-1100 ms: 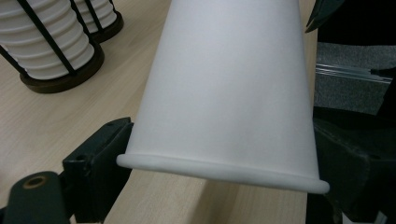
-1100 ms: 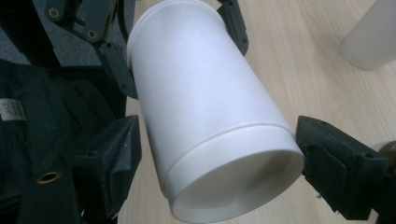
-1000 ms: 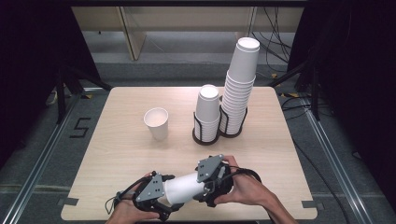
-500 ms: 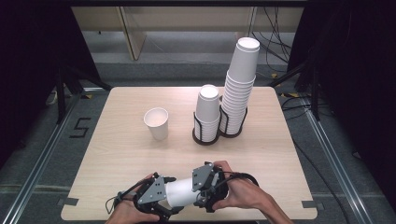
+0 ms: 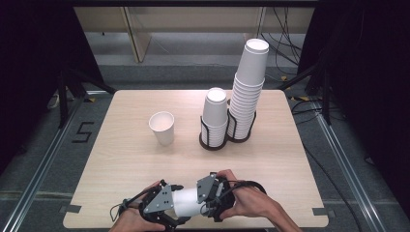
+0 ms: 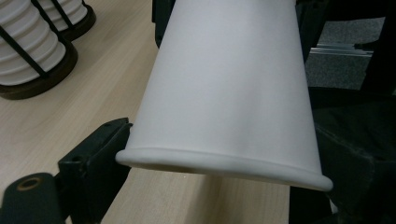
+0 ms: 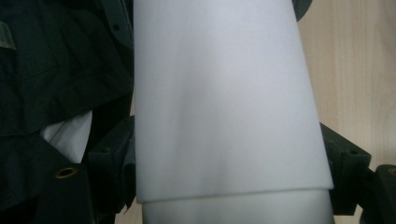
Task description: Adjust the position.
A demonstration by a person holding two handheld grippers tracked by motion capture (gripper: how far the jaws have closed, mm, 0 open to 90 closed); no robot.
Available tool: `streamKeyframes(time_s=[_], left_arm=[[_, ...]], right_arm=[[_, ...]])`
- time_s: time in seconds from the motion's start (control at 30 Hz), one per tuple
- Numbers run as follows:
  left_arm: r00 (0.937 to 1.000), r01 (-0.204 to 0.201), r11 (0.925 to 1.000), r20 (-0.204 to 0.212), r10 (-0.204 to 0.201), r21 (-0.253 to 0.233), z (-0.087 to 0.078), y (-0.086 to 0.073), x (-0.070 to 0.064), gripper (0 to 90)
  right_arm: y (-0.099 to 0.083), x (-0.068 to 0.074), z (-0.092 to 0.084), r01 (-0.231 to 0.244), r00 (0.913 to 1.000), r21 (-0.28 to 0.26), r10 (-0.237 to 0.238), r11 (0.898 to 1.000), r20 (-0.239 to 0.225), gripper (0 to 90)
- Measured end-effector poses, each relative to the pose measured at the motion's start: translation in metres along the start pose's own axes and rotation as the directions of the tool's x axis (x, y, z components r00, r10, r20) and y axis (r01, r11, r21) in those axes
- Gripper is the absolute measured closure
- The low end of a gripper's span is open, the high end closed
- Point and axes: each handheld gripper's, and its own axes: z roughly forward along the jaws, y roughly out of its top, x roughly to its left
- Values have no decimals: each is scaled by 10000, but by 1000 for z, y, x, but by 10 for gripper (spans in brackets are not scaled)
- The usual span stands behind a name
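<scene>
A white paper cup (image 5: 186,203) lies on its side just above the table's front edge, held between both grippers. My left gripper (image 5: 175,207) has its jaws either side of the cup (image 6: 224,84) close to the rolled rim. Those jaws have just been opening a little, and both still touch the cup's sides. My right gripper (image 5: 204,195) clamps the other end. In the right gripper view its jaws press on the cup (image 7: 219,93) from both sides, and a seam crosses the cup near them. A hand wraps each gripper.
One upright paper cup (image 5: 162,126) stands left of centre on the wooden table (image 5: 121,159). At the back right stand a short cup stack (image 5: 214,116) and a tall cup stack (image 5: 249,82), each in a black wire holder (image 6: 32,70).
The two grippers have come closer together, and the white stretch of cup between them is shorter. The pair has drifted slightly toward the table's front edge.
</scene>
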Motion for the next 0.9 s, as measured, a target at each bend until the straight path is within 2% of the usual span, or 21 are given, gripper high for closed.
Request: streamKeyframes(time_s=[0.03, 0.1, 0.13, 0.17, 0.27, 0.3, 0.33, 0.37, 0.4, 0.43, 0.47, 0.5, 0.57, 0.6, 0.63, 0.67, 0.7, 0.73, 0.77, 0.83, 0.9], left_arm=[[9999, 134, 9998, 68, -133, -162, 0, -1, 0, 95], [9990, 433, 9971, 86, -429, -623, -1, -2, 1, 75], [9985, 545, 9950, 88, -540, -831, -2, -2, 2, 68], [9967, 803, 9890, 180, -787, -1242, -2, -3, 3, 62], [9934, 1147, 9775, 264, -1118, -1768, -6, -5, 8, 68], [9924, 1231, 9720, 251, -1206, -2003, -7, -6, 9, 71], [9908, 1356, 9657, 289, -1325, -2215, -8, -6, 9, 74], [9907, 1355, 9638, 230, -1338, -2296, -10, -6, 10, 78], [9899, 1410, 9597, 228, -1396, -2433, -11, -6, 10, 86], [9890, 1468, 9530, 230, -1460, -2649, -12, -6, 11, 96], [9877, 1549, 9456, 255, -1541, -2862, -13, -6, 12, 100], [9865, 1617, 9407, 233, -1622, -2981, -15, -6, 13, 106], [9833, 1774, 9221, 238, -1803, -3439, -16, -6, 14, 112], [9825, 1797, 9215, 152, -1859, -3444, -18, -6, 15, 112], [9825, 1781, 9141, 136, -1860, -3644, -19, -7, 16, 117], [9802, 1859, 9112, 58, -1977, -3676, -20, -6, 16, 120], [9792, 1914, 9011, 127, -2025, -3891, -20, -7, 17, 120], [9773, 1969, 9005, 49, -2116, -3878, -22, -7, 17, 123], [9745, 2106, 8927, 132, -2240, -3984, -22, -7, 17, 126], [9721, 2228, 8860, 245, -2332, -4066, -23, -7, 19, 139], [9702, 2294, 8848, 225, -2413, -4056, -22, -7, 19, 141]], right_arm=[[0, 2, -1, -281, 9996, 88, 281, 9996, -58, 234], [-1, -1, -1, -44, 10000, -65, 44, 10000, -70, 233], [-2, 0, -3, -285, 9996, -18, 285, 9996, -89, 233], [-3, -3, -2, 70, 10000, -206, -72, 9998, -61, 233], [-7, -3, -6, -291, 9996, -164, 290, 9994, -67, 234], [-8, -6, -6, -56, 10000, -420, 53, 9991, -58, 234], [-9, -6, -6, -122, 9999, -509, 117, 9986, -105, 234], [-10, -6, -8, -393, 9992, -406, 388, 9984, -118, 235], [-11, -9, -8, -148, 9999, -649, 143, 9978, -90, 235], [-12, -8, -10, -342, 9994, -560, 339, 9978, -71, 235], [-13, -12, -9, 59, 10000, -863, -64, 9963, -58, 235], [-14, -13, -11, 72, 10000, -950, -76, 9954, -44, 235], [-17, -16, -14, -103, 9999, -1176, 97, 9930, -54, 235], [-18, -17, -16, -188, 9998, -1226, 184, 9923, -39, 235], [-20, -19, -17, -196, 9998, -1420, 185, 9897, -95, 235], [-22, -19, -19, -386, 9993, -1506, 380, 9878, -66, 235], [-24, -21, -21, -445, 9990, -1677, 437, 9848, -87, 235], [-25, -20, -23, -749, 9972, -1904, 731, 9788, -164, 236], [-27, -21, -24, -901, 9959, -2106, 860, 9734, -288, 236], [-30, -23, -27, -880, 9961, -2261, 864, 9701, -171, 236], [-32, -25, -29, -946, 9954, -2420, 950, 9657, -100, 236]])
